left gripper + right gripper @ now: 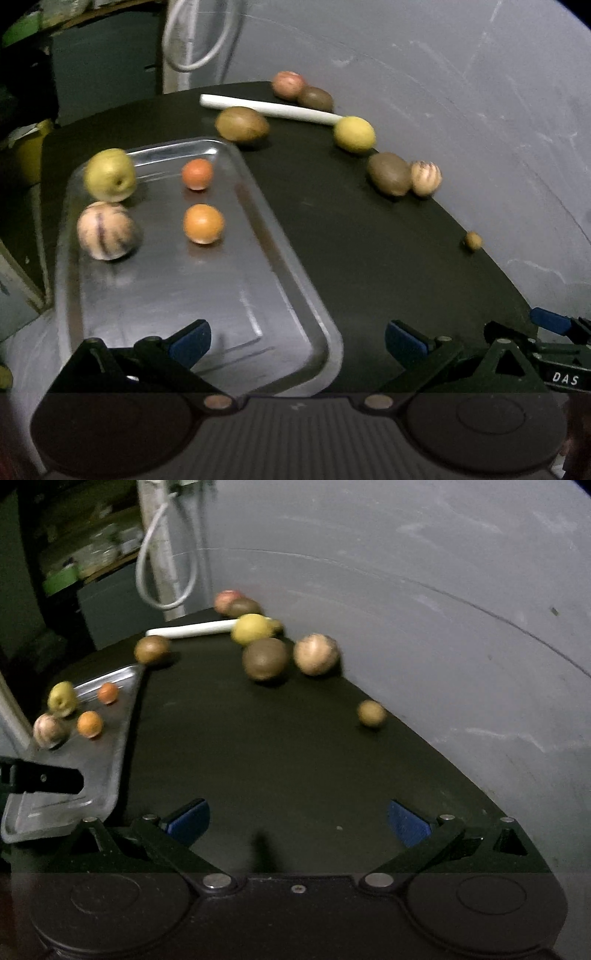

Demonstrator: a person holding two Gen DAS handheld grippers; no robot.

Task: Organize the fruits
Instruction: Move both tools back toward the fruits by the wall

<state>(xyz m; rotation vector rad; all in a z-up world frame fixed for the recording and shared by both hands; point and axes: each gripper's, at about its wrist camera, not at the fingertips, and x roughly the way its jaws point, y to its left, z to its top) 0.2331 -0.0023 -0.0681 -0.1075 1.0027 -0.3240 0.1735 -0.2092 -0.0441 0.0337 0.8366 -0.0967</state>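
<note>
- The tray (295, 295) lies on the left part of the black table (369, 258), and four fruits sit in it, all toward its far end.
- In the tray: a green apple (110, 174) at the far left corner, a striped pale melon (106, 231) just in front of it, and two oranges, the far orange (197, 174) and the near orange (203, 223), side by side with those two.
- The rest of the fruit is loose on the table along its far and right edge.
- A kiwi (242, 124) sits just beyond the tray's far corner, beside a white stick (269, 108).
- At the stick's right end is a lemon (354, 134); behind the stick a reddish fruit (288, 85) touches a brown one (315, 98).
- Further right a brown kiwi (389, 173) touches a small striped fruit (426, 177).
- A small brown fruit (473, 240) lies alone near the table's right edge.
- My left hand-held gripper (297, 341) hangs over the tray's near corner, jaws spread wide, nothing between them.
- My right hand-held gripper (298, 821) is over bare table right of the tray, jaws fully apart and empty.
- Behind the table is a grey wall (480, 92), with a looped white cable (192, 37) at the far left.
</note>
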